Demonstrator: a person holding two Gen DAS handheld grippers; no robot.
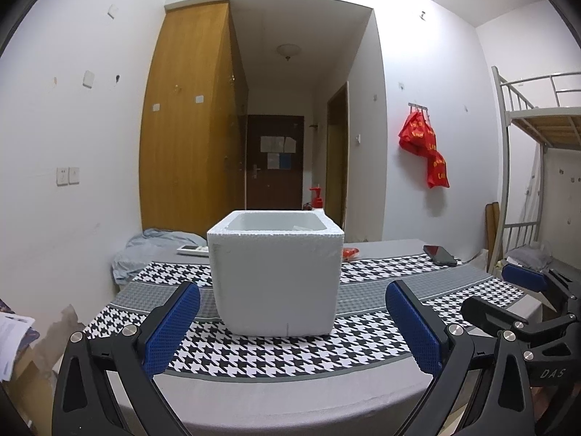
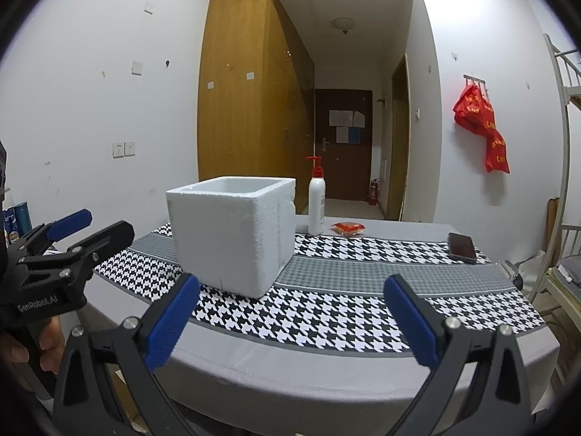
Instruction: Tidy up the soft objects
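Observation:
A white foam box (image 1: 276,272) stands open-topped on the houndstooth table cloth (image 1: 254,352); it also shows in the right wrist view (image 2: 232,232). A small red soft packet (image 2: 348,228) lies on the table behind the box, and its edge shows in the left wrist view (image 1: 350,253). My left gripper (image 1: 292,321) is open and empty, just in front of the box. My right gripper (image 2: 290,321) is open and empty, to the right of the box near the table's front edge. A light blue cloth (image 1: 145,250) lies bunched at the far left.
A white pump bottle with a red top (image 2: 316,205) stands behind the box. A dark phone (image 2: 461,247) lies at the far right. A white remote (image 1: 192,250) lies by the cloth. A bunk bed frame (image 1: 523,167) stands to the right.

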